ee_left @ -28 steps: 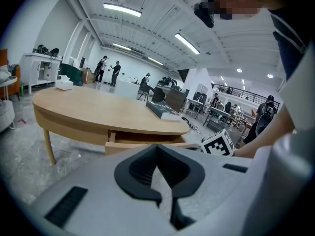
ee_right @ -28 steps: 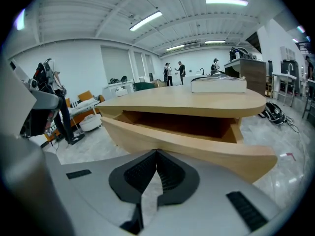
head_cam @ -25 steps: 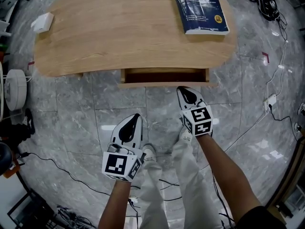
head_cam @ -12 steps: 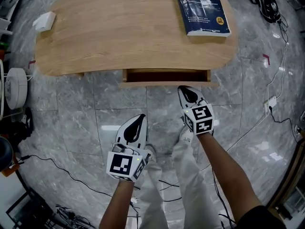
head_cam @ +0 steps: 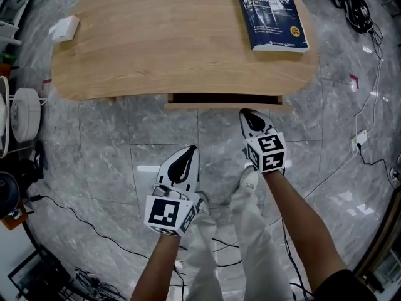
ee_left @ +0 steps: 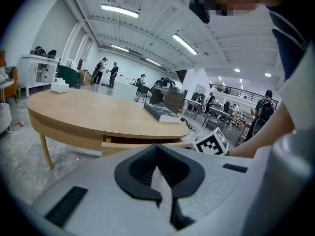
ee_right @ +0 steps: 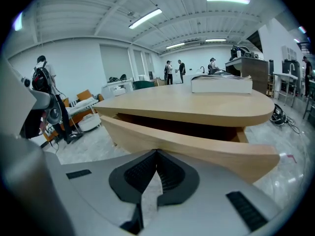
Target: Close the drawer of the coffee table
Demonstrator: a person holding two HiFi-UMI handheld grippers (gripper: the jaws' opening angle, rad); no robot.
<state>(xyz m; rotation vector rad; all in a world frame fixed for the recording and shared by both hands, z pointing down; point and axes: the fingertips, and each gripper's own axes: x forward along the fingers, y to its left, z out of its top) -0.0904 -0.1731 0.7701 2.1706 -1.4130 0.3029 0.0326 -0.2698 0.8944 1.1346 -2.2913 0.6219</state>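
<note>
- Drawer (head_cam: 229,105) is sitting further under the bench's (head_cam: 156,36) near edge than before.
- Right tool (head_cam: 249,114), jaws pressed together, is pointing just beside its front.
- Left tool (head_cam: 190,149), also pressed together, is hovering behind.

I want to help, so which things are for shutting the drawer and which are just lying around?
For the job: drawer, slightly open; coffee table; right gripper, shut, near the drawer front.

Just lying about: blue book and small white box on the table; cables on the floor; left gripper, shut, farther from the drawer.
</note>
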